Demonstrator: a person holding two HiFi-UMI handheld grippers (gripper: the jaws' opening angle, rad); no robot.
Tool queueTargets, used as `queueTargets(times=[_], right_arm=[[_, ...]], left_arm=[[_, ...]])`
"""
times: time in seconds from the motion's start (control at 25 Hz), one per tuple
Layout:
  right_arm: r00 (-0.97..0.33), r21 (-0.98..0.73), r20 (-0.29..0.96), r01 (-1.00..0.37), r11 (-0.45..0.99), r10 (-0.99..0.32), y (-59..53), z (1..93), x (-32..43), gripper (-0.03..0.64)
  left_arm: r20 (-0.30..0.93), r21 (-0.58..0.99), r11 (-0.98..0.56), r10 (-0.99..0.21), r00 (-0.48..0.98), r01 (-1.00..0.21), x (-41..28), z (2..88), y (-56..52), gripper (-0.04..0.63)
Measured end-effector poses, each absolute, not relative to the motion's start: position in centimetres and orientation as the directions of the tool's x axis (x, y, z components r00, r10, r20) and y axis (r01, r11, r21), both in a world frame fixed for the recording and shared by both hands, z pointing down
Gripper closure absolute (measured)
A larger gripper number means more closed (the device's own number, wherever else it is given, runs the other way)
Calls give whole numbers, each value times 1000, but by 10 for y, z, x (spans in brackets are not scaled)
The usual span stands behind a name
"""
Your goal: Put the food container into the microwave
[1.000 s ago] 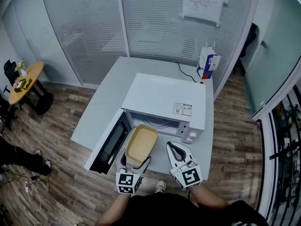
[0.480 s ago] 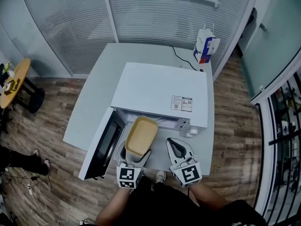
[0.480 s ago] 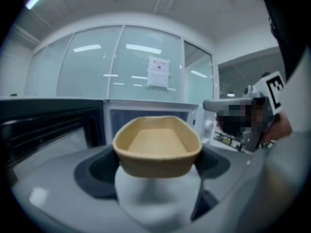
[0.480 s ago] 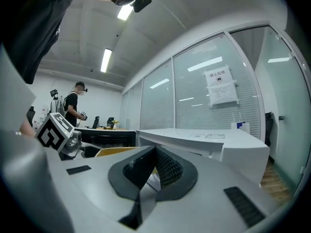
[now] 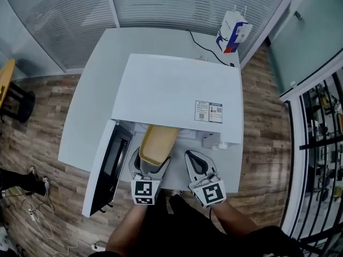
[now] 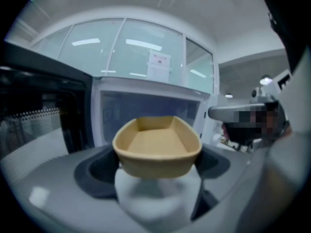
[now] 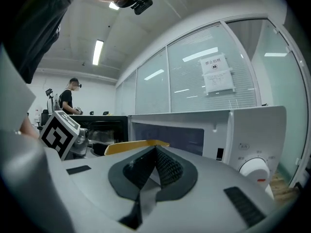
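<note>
A tan, empty food container point(image 5: 157, 143) is held level at its near end by my left gripper point(image 5: 149, 166), which is shut on it. Its far end reaches under the top edge of the white microwave point(image 5: 177, 95), into the open cavity. In the left gripper view the container point(image 6: 157, 147) sits right in front of the cavity opening point(image 6: 150, 115). The microwave door point(image 5: 104, 170) hangs open to the left. My right gripper point(image 5: 196, 165) hovers beside the container in front of the control panel, jaws shut and empty. In the right gripper view its tips point(image 7: 156, 165) meet, with the container's rim point(image 7: 136, 145) to the left.
The microwave stands on a white table point(image 5: 96, 84). A white, blue and red carton point(image 5: 232, 32) stands at the table's far right corner, with a black cable point(image 5: 201, 47) running to the microwave. The dial point(image 7: 255, 171) is on the microwave's right panel. A person point(image 7: 66, 101) stands far off.
My left gripper has carried the container forward from in front of the opening to partly inside the cavity. The right gripper has kept pace beside it.
</note>
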State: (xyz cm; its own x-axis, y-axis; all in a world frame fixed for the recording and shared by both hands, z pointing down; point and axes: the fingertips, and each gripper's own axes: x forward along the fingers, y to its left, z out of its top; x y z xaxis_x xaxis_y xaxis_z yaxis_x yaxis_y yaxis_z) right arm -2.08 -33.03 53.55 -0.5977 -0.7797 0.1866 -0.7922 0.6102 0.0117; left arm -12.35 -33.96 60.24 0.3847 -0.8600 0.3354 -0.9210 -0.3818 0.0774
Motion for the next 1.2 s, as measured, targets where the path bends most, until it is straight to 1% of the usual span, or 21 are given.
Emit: queueTargets(times=[0.48, 0.72, 0.92, 1.2], right_arm=[[-545, -15, 226, -830, 557, -807, -368, 572, -16, 611], [-521, -30, 240, -847, 530, -819, -377, 585, -11, 611], [-511, -42, 259, -854, 519, -819, -378, 596, -9, 611], [-498, -62, 259, -864, 500, -828, -379, 600, -5, 611]], left_arm=[[325, 66, -414, -852, 411, -908, -104, 629, -398, 115], [331, 35, -394, -863, 382, -919, -107, 642, -421, 115], [350, 24, -338, -879, 324, -941, -115, 653, -434, 115], [344, -23, -303, -897, 277, -953, -111, 654, -457, 114]])
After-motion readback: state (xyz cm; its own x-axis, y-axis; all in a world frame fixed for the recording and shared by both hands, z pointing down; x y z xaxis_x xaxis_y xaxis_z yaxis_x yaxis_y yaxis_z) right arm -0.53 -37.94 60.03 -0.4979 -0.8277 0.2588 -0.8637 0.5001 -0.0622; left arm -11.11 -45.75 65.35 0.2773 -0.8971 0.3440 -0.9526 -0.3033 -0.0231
